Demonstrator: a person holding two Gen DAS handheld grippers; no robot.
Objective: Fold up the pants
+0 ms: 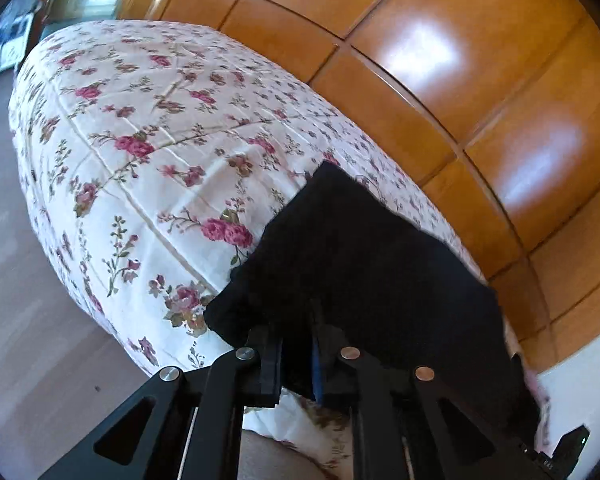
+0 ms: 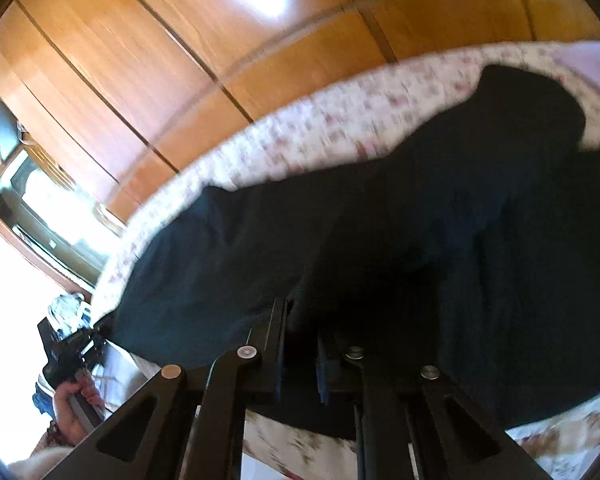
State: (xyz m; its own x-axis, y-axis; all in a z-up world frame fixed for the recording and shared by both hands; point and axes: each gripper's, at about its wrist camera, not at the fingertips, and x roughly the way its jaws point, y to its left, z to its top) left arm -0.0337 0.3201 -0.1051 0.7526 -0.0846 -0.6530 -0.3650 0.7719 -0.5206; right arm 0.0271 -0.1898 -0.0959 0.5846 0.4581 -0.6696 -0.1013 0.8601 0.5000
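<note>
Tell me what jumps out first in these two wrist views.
The dark, nearly black pants sprawl across the white quilted bedspread with pink roses. Both the left gripper and right gripper are clamped on the cloth. Behind the bed rises a glossy orange-brown wooden panelled wall.

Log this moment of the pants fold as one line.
left gripper: shut on pants | right gripper: shut on pants | pants partly lifted over floral bedspread

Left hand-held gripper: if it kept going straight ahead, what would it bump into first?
The left hand-held gripper is already shut on the black pants. Beyond that cloth, it would probably meet the flowered bedspread first, though depth is hard to judge.
</note>
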